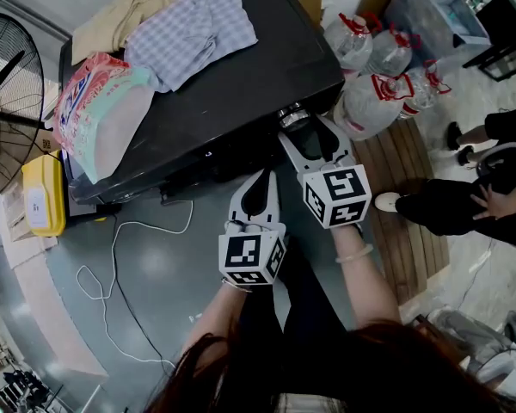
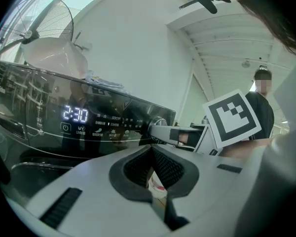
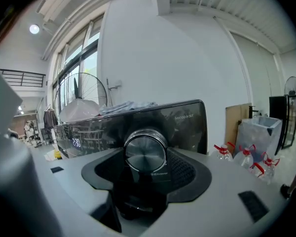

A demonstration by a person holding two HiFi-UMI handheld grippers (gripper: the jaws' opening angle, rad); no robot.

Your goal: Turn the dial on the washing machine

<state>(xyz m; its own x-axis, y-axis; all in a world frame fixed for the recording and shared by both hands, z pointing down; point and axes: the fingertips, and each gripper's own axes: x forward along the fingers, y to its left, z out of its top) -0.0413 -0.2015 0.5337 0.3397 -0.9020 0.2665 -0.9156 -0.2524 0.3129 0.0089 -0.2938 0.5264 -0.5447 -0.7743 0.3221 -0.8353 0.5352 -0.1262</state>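
A black washing machine [image 1: 241, 84] fills the upper head view, with its silver dial [image 1: 292, 115] on the front panel's right end. My right gripper [image 1: 301, 124] reaches to that dial. In the right gripper view the dial [image 3: 145, 151] sits between the two dark pads, and the gripper [image 3: 145, 154] is shut on it. My left gripper [image 1: 267, 177] hangs back below the panel, shut and empty. The left gripper view shows its pads [image 2: 165, 169] nearly together, the lit display [image 2: 75, 114] reading 2:30, and the dial [image 2: 159, 123] with a jaw of the right gripper at it.
Folded clothes [image 1: 189, 28] and a plastic bag [image 1: 99, 110] lie on the machine's top. A fan [image 1: 9, 84] and a yellow container [image 1: 41, 194] stand at left, a white cable [image 1: 112, 265] trails on the floor. Water bottles [image 1: 374, 76] and a crouching person [image 1: 473, 196] are at right.
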